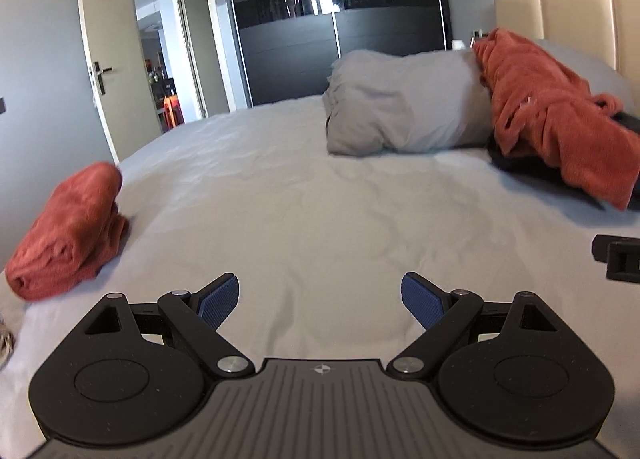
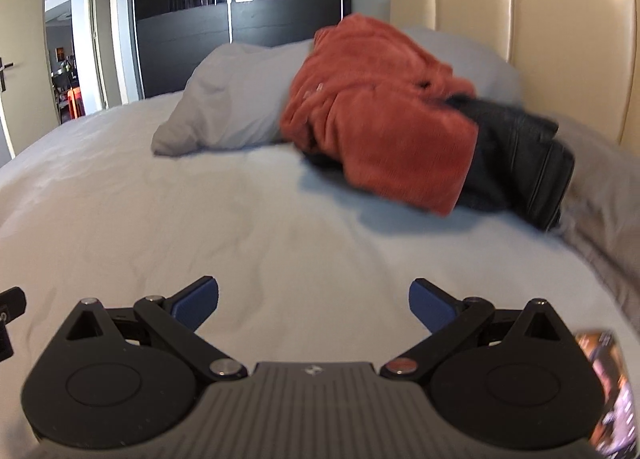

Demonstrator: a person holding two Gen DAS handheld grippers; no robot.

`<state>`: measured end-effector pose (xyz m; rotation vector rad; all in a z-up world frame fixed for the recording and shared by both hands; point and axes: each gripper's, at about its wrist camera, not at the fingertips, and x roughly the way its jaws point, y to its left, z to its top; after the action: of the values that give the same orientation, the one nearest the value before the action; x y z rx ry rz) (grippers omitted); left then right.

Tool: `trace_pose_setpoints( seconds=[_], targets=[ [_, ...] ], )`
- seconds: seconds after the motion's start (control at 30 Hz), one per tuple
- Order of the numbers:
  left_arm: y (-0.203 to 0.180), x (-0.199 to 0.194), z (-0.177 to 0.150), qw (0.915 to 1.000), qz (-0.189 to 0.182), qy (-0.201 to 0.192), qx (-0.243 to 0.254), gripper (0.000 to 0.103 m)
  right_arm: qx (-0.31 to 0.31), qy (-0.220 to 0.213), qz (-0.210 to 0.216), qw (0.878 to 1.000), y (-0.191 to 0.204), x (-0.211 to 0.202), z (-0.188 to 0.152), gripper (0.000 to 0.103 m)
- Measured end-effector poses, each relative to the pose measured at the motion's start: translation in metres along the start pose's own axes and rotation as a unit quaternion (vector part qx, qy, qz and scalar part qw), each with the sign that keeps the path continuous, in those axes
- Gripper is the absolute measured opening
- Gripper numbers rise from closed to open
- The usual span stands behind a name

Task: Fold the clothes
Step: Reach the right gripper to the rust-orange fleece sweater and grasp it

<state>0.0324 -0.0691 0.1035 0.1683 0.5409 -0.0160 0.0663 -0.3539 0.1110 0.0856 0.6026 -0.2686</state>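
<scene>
Both spread wide and empty: left gripper (image 1: 320, 301), right gripper (image 2: 313, 303). Unfolded rust garment (image 2: 372, 111) heaped against the grey pillow (image 1: 400, 103), folded rust bundle (image 1: 68, 231) well apart from it.

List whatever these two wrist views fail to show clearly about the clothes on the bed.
- Dark garment: largely covered by the orange garment in both views; its type is unclear.
- Folded orange bundle: left wrist view only, motion-blurred, its fold count unreadable.
- Object at the right wrist view's lower right edge: cut off, blurred, unidentifiable.
</scene>
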Motion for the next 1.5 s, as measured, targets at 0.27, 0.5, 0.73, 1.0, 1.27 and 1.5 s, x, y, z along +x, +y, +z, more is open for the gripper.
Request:
trace_pose_setpoints(
  seconds=[0.27, 0.5, 0.73, 1.0, 1.27, 1.5],
  targets=[
    [-0.005, 0.006, 0.037, 0.9998, -0.005, 0.008, -0.02, 0.089, -0.033, -0.029, -0.016, 0.999, -0.027, 0.017, 0.058, 0.103],
    [-0.017, 0.017, 0.043, 1.0, 0.003, 0.007, 0.003, 0.089, -0.047, -0.053, -0.019, 0.997, -0.053, 0.056, 0.095, 0.103],
    [-0.023, 0.04, 0.045, 0.9998, 0.005, 0.02, -0.001, 0.089, -0.066, -0.05, -0.028, 0.996, -0.066, 0.11, 0.119, 0.102],
    [-0.024, 0.062, 0.04, 0.9992, 0.001, 0.04, -0.006, 0.089, -0.049, -0.016, -0.002, 0.999, -0.071, 0.154, 0.133, 0.097],
    [-0.014, 0.056, 0.038, 0.9989, -0.001, 0.045, -0.011, 0.089, -0.037, 0.041, 0.048, 0.997, -0.067, 0.162, 0.131, 0.015],
    [0.004, 0.023, 0.04, 0.9997, -0.001, 0.025, 0.002, 0.089, -0.078, 0.051, 0.112, 0.989, -0.036, 0.114, 0.124, 0.012]
  ],
)
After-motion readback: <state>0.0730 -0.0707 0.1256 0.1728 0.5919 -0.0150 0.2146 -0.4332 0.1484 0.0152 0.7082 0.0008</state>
